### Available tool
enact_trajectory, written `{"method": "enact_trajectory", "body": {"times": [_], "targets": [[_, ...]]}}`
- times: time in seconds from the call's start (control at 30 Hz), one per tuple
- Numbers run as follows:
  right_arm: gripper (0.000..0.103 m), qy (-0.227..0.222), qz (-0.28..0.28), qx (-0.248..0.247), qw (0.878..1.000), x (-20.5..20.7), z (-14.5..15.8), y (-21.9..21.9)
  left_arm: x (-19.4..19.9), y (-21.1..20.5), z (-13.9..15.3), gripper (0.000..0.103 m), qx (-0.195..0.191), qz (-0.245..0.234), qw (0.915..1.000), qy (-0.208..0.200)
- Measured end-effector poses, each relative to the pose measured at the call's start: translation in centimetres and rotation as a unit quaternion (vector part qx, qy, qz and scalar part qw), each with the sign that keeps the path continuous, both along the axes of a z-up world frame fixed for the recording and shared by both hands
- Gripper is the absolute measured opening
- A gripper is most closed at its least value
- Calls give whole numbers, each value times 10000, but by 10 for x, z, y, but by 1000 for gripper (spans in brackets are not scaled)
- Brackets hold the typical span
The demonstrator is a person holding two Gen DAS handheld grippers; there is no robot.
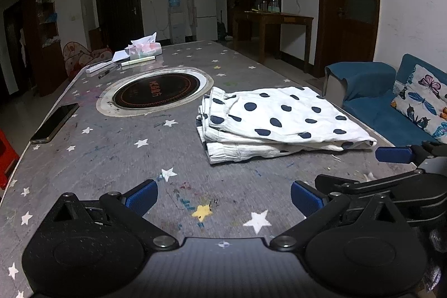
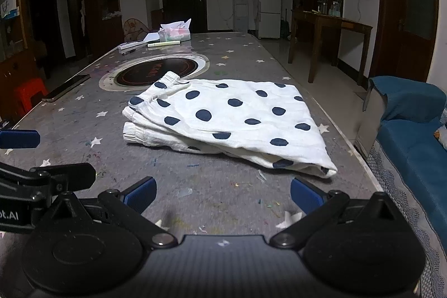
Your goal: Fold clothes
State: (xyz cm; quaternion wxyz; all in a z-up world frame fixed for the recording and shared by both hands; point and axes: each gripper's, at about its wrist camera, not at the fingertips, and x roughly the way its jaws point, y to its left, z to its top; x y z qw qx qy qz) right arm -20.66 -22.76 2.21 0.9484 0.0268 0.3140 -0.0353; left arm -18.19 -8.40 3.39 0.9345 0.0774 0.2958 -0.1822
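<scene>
A white garment with dark blue dots (image 1: 279, 119) lies folded in a flat stack on the grey star-patterned table (image 1: 111, 158); the right wrist view has the same garment (image 2: 229, 119) straight ahead. My left gripper (image 1: 223, 196) is open over bare tabletop, short of the garment and to its left, holding nothing. My right gripper (image 2: 222, 193) is open too, just short of the garment's near edge, with nothing between its blue pads (image 2: 304, 196). Each gripper shows at the edge of the other's view: the right one (image 1: 394, 154), the left one (image 2: 19, 138).
A round black hotplate (image 1: 156, 92) is set into the table beyond the garment. A phone (image 1: 54, 123) lies by the left edge, a tissue box and papers (image 1: 145, 48) at the far end. A blue sofa (image 2: 410, 136) stands along the table's right side.
</scene>
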Motion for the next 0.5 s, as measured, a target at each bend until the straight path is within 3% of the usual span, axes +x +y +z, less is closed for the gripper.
{"method": "enact_trajectory", "body": {"times": [0.5], "targets": [[103, -2, -34, -78, 10000, -1, 2, 7, -3, 5, -2, 103, -11, -30, 10000, -4]]}}
